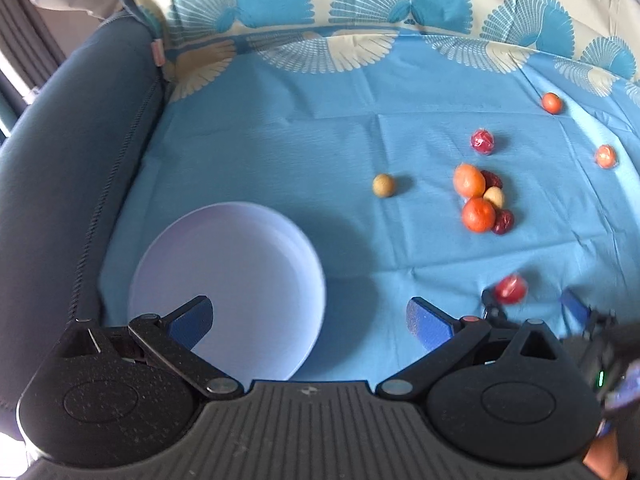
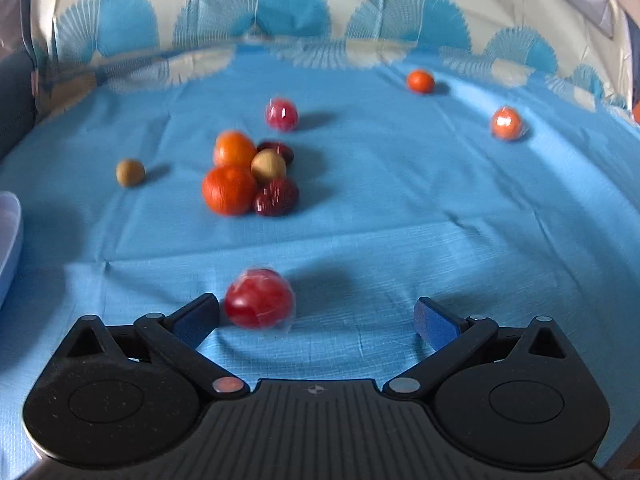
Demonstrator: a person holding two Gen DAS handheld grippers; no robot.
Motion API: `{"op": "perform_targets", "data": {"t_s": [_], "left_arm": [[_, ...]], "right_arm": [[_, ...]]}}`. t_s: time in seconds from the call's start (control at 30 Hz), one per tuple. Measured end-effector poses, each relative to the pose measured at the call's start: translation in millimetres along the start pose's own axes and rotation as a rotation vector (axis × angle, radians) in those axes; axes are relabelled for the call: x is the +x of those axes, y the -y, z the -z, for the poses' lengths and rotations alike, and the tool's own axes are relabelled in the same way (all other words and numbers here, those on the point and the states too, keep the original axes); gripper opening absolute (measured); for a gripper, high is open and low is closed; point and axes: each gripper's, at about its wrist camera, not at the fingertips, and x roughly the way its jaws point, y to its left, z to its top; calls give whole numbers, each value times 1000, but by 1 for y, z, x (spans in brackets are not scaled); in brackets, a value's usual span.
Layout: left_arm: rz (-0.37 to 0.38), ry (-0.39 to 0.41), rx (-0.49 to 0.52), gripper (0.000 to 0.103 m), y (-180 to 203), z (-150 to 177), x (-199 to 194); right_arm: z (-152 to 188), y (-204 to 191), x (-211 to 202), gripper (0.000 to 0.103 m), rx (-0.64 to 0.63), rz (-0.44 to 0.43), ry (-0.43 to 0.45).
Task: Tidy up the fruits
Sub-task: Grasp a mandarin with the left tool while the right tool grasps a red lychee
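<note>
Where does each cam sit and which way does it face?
Left wrist: on the left gripper, facing the round white plate; open fingers and the right gripper show.
Right wrist: on the right gripper, facing the wrapped red fruit; open fingers show.
Shared: plate, blue cloth, clustered fruit pile.

Both wrist cams look fwd, low over cloth, sharing fruit cluster.

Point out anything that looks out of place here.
Every fruit lies loose on the blue cloth, none on the white plate. A red fruit sits between the open right gripper fingers, ungripped.
</note>
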Motion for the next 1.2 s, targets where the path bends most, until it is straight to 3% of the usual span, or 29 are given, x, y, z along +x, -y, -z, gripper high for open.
{"op": "perform_targets", "data": {"t_s": [0.2,0.23,0.3,0.33,0.5,0.6,0.8,0.97,1.1,1.2], "left_arm": [[62,-19,23,103,40,-31,38],[70,-26,31,103,48,-36,44],[91,-20,56,103,66,-45,55],[97,-17,72,103,75,-49,61],[162,-49,143,103,111,-63,99],[177,-98,95,103,117,-71,121],[291,-188,-63,103,107,-81,150],[288,-201,-123,103,81,-78,153],[281,-202,-81,103,79,-74,149],[268,-180,21,103,98,-72,148]], "right_arm": [[-3,5,-4,99,-41,-30,-8],[-3,7,-7,89,-34,-20,1],[-2,11,-14,60,-28,-6,32],[-4,15,-16,34,-23,0,44],[-13,47,-12,34,143,118,60],[-12,51,-9,34,162,139,64],[-11,49,-6,35,147,150,68],[-12,50,-7,35,151,151,73],[-11,48,-6,36,145,158,75],[-10,44,-5,37,127,167,80]]}}
